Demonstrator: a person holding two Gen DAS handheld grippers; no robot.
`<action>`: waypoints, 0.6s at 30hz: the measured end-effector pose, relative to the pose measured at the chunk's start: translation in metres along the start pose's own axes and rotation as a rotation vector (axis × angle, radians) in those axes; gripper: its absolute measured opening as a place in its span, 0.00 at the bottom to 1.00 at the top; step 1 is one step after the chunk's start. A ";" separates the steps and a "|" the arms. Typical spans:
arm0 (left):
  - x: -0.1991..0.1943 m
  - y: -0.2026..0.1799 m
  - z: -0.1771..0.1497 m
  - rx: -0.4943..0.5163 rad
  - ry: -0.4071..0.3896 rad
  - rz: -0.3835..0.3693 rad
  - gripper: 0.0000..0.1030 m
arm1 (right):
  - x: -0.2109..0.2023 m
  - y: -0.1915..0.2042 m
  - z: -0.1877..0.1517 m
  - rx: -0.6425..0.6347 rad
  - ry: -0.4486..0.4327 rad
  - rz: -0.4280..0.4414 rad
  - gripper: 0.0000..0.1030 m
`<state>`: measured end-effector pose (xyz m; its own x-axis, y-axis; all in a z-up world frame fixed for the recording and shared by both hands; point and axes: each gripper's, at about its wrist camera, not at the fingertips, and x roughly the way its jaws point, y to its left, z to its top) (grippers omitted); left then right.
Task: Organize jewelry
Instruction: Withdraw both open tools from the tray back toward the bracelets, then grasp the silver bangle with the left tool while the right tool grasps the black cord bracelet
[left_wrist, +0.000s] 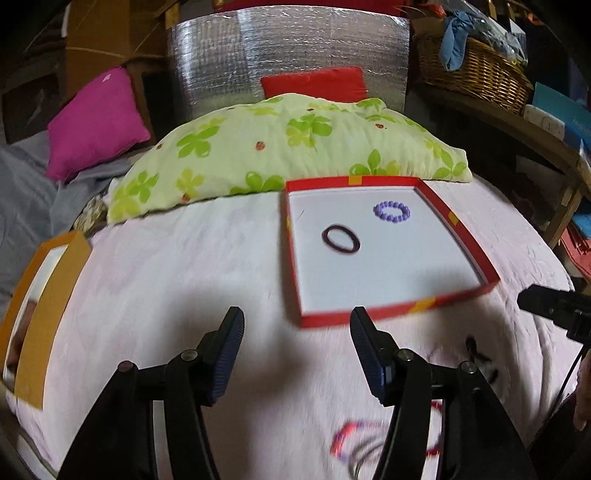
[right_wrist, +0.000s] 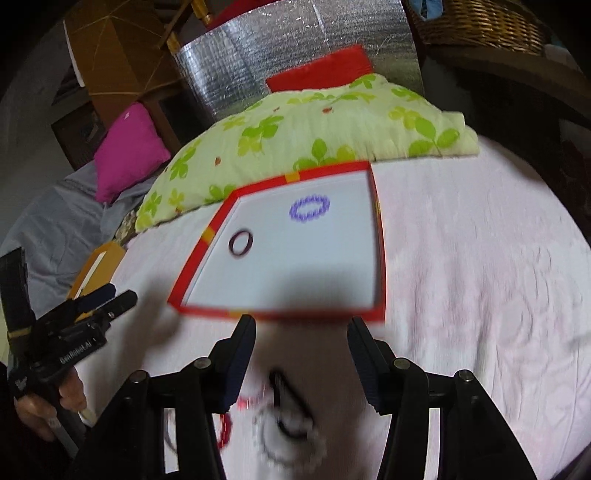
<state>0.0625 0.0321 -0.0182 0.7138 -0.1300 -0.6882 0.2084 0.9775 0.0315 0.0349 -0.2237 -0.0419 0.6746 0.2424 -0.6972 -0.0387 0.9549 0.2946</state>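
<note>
On the pale pink bedspread (left_wrist: 184, 258), we hold the left gripper (left_wrist: 297, 325) and right gripper (right_wrist: 301, 334) parted and empty before a shallow red cardboard tray (left_wrist: 456, 221). On its white floor lie a purple beaded bracelet (left_wrist: 392, 211) and, well apart, a dark oval hair band (left_wrist: 340, 239). Blurred loose jewelry (right_wrist: 284, 417) lies on the spread beneath our tongs.

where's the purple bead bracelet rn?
In the red box, far right part of its white floor, beyond and right of the dark ring: purple bead bracelet, seen in both wrist views.
</note>
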 end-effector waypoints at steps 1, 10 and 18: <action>-0.005 0.003 -0.008 -0.007 0.001 0.000 0.59 | -0.002 0.001 -0.006 -0.003 0.007 0.003 0.54; -0.014 0.007 -0.053 -0.009 0.067 -0.025 0.59 | -0.004 0.004 -0.041 -0.022 0.056 0.036 0.54; -0.010 0.013 -0.068 0.020 0.098 -0.027 0.59 | 0.010 0.002 -0.037 0.009 0.083 0.080 0.53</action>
<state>0.0128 0.0577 -0.0606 0.6393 -0.1384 -0.7564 0.2409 0.9702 0.0262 0.0148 -0.2128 -0.0724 0.6059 0.3320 -0.7229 -0.0834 0.9303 0.3573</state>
